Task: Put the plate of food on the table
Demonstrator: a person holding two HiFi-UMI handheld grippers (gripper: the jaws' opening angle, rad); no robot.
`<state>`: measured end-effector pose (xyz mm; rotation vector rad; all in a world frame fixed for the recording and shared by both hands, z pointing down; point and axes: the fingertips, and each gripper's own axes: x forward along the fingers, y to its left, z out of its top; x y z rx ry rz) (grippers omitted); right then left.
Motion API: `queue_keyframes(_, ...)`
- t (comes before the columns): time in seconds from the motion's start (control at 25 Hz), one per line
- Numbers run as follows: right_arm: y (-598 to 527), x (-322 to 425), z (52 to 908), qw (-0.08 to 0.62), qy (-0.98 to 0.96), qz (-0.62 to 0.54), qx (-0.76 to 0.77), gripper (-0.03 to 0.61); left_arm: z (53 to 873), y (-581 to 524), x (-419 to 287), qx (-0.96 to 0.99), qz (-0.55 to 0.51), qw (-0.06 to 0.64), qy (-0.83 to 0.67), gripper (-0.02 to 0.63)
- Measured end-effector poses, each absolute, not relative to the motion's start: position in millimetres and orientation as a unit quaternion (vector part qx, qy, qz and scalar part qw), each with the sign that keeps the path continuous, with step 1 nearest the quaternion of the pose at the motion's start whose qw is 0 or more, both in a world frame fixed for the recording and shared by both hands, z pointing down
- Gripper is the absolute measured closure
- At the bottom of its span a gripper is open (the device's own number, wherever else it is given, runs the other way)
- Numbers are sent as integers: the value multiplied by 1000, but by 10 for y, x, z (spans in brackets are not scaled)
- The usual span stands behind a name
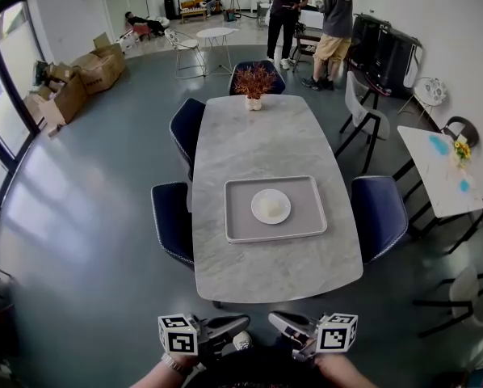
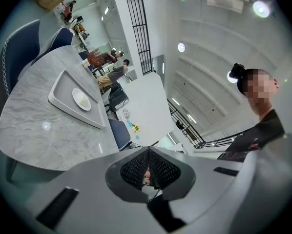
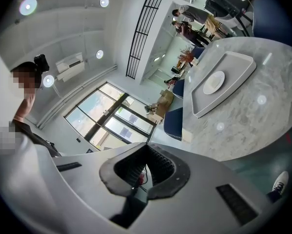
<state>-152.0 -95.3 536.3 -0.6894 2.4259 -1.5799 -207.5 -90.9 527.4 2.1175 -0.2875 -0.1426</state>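
A white plate [image 1: 270, 206] with a pale heap of food sits on a grey tray [image 1: 240, 226] in the near half of the marble table [image 1: 258, 136]. My left gripper [image 1: 243, 323] and right gripper [image 1: 274, 320] hang below the table's near edge, close to my body, tips turned toward each other. Both are shut with nothing between their jaws. The left gripper view has its gripper [image 2: 148, 152] shut, with plate [image 2: 81, 99] and tray [image 2: 62, 88] far off at upper left. The right gripper [image 3: 146, 147] is also shut in its own view, with plate [image 3: 214, 82] and tray [image 3: 236, 63] at upper right.
Dark blue chairs [image 1: 174, 217] [image 1: 379, 214] flank the table. A vase of dried plants [image 1: 254, 83] stands at its far end. Two people [image 1: 310, 18] stand beyond it. A white side table [image 1: 439, 172] is at the right, cardboard boxes [image 1: 72, 83] at the left.
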Motion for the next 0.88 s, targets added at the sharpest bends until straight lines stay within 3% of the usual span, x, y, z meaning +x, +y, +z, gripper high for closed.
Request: queue_keyframes(0.88, -889, -1507, 5373, 77, 815, -526, -230, 568, 5217, -899, -2056, 871, -53, 473, -121, 606)
